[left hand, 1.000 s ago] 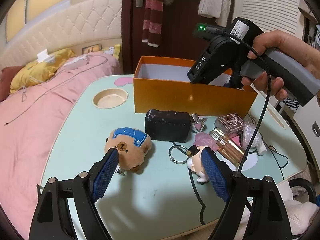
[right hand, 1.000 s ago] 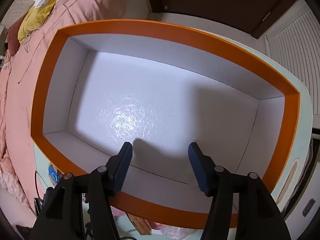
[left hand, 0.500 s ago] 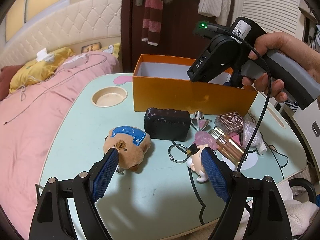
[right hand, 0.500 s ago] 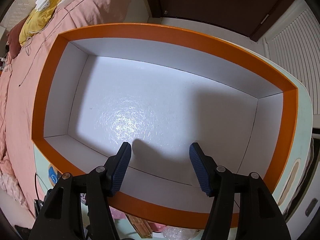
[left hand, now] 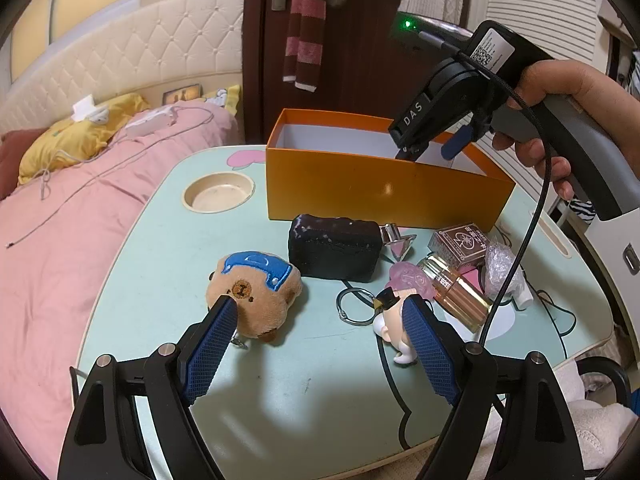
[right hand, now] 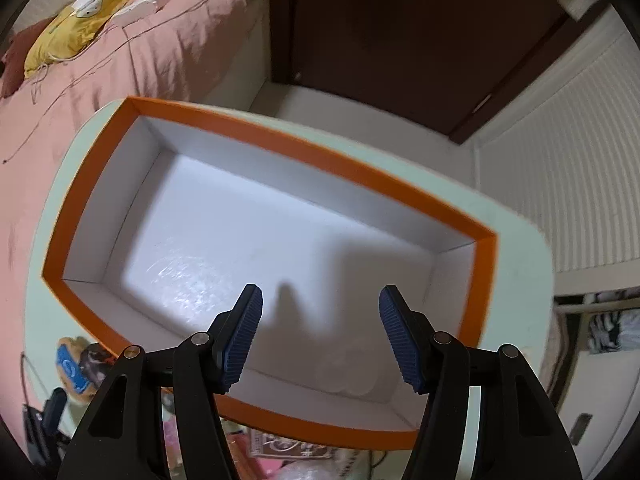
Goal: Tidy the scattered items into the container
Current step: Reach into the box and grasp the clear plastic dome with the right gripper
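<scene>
Pale green surface (left hand: 168,264) with a round cream cup recess (left hand: 218,197) near its far left edge. Beside it on the left, a bed (left hand: 60,240) under a pink cover, strewn with a thin cord; yellow pillow (left hand: 76,136) and white charger (left hand: 86,107) by the tufted cream headboard (left hand: 132,52). Behind, a dark brown door (left hand: 360,52) hung with a striped scarf (left hand: 302,24). At right, a white slatted panel (right hand: 568,184).

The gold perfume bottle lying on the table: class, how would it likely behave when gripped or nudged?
The gold perfume bottle looks glossy and metallic, so probably slippery between pads. It lies on its side, so a nudge might roll it. It seems rigid, possibly breakable.
</scene>
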The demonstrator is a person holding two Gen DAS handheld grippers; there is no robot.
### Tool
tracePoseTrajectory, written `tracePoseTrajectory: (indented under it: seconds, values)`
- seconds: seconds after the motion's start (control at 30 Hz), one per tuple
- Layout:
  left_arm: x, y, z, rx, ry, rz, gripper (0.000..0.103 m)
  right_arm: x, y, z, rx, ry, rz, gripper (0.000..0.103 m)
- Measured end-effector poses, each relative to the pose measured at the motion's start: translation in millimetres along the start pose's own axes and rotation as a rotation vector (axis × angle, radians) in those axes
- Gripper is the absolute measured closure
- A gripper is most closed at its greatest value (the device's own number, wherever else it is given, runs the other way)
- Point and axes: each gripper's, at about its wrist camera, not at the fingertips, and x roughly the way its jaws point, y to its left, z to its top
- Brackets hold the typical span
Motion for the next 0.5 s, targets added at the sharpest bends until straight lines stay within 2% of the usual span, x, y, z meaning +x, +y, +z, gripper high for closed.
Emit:
tracePoseTrajectory:
  seconds: [0.1, 0.23, 0.5]
  values:
    - [1.3, -3.0, -0.1, -0.002, 0.000, 0.005, 0.019, -10.2, 1.2, -7.6, -0.004, -0.019, -0.018, 0.041]
    - [1.1, -2.9, 0.1, -0.002, 0.000, 0.005, 0.019, -6.0, 2.8, 10.7, -0.027, -0.031, -0.042, 0.041]
    - [1.3, -1.6, -0.2, -0.003, 0.001, 0.001, 0.019, 8.8, 3.8, 24.1, -0.026, 0.013, -0.013, 0.041]
